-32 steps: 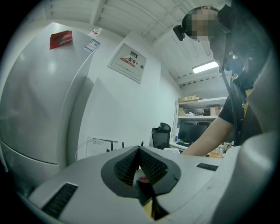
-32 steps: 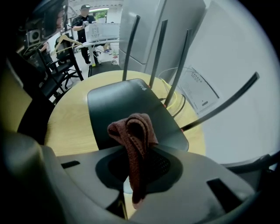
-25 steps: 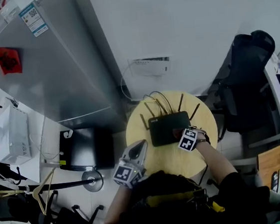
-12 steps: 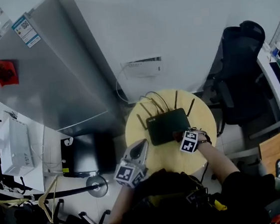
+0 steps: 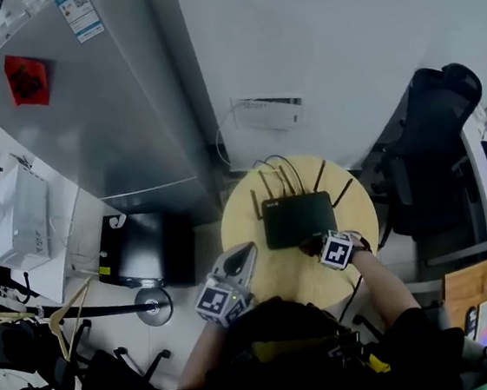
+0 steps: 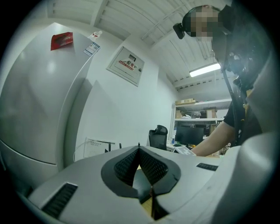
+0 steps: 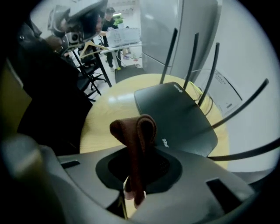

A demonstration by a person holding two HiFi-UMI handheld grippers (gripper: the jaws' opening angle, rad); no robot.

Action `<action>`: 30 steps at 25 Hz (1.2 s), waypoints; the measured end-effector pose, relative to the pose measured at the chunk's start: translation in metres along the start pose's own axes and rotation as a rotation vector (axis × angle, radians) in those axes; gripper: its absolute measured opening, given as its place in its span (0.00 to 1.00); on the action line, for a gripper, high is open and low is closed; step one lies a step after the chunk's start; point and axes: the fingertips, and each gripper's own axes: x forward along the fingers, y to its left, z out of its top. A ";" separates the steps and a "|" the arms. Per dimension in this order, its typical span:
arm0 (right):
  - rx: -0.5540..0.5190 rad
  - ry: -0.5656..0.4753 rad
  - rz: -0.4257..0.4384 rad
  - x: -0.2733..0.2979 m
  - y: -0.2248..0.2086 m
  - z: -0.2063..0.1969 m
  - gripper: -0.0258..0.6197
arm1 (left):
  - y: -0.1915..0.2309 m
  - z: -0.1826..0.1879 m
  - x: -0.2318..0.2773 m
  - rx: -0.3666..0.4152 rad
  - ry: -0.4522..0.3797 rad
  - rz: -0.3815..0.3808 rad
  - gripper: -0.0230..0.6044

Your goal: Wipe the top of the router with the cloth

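cloth (image 7: 133, 131) between jaws of right gripper (image 7: 132, 177)

Open router (image 5: 297, 219) top, antennas (image 7: 169, 54) bar its far edge — bare table (image 5: 247, 237) leftward.

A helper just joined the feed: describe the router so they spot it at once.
Beside the grey fridge stands a round wooden table. The router lies on it: a flat black box with thin antennas rising along its far edge, unlike the plain black block on the floor nearby.
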 end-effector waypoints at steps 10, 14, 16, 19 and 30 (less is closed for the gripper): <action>0.228 -0.190 0.052 -0.011 -0.035 0.100 0.13 | 0.030 0.009 -0.019 -0.007 -0.055 0.091 0.03; 0.503 -0.306 0.195 -0.013 -0.045 0.145 0.13 | 0.041 0.014 -0.025 -0.007 -0.064 0.111 0.03; 0.658 -0.325 0.277 -0.009 -0.052 0.158 0.13 | 0.045 0.014 -0.028 -0.016 -0.064 0.127 0.03; 0.804 -0.303 0.339 0.007 -0.066 0.168 0.13 | 0.052 0.010 -0.035 -0.032 -0.049 0.162 0.03; 0.876 -0.236 0.170 0.058 -0.100 0.167 0.13 | 0.069 -0.007 -0.063 -0.081 -0.020 0.274 0.03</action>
